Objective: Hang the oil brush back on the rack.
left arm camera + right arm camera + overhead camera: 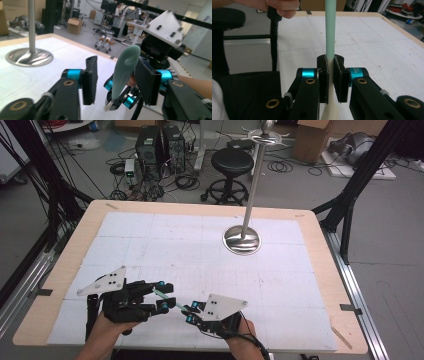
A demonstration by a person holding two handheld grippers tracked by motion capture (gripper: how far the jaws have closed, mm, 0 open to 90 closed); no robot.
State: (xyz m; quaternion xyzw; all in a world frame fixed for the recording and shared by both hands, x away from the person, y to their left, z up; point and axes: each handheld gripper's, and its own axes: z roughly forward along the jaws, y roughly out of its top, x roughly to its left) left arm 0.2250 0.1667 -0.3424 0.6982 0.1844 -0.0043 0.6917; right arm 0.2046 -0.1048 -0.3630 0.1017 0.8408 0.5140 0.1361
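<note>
Right claw (pixel 331 75) clamped on smooth mint-green plastic spoon (pixel 330 30) w/ cream end; left claw (pixel 115 82) apart around its rounded tip.

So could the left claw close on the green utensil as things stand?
Probably yes: the left claw stands open with the green utensil already between its jaws, nothing blocking. The right claw grips its other end.

A grey floor (pixel 300 190) spreads beyond the table's far edge, strewn with black cables (pixel 150 185). A black round stool (pixel 232 162) stands there beside two dark computer towers (pixel 160 147). Cardboard boxes (pixel 312 137) sit toward the far right, and black frame struts (pixel 367 165) flank the table.
</note>
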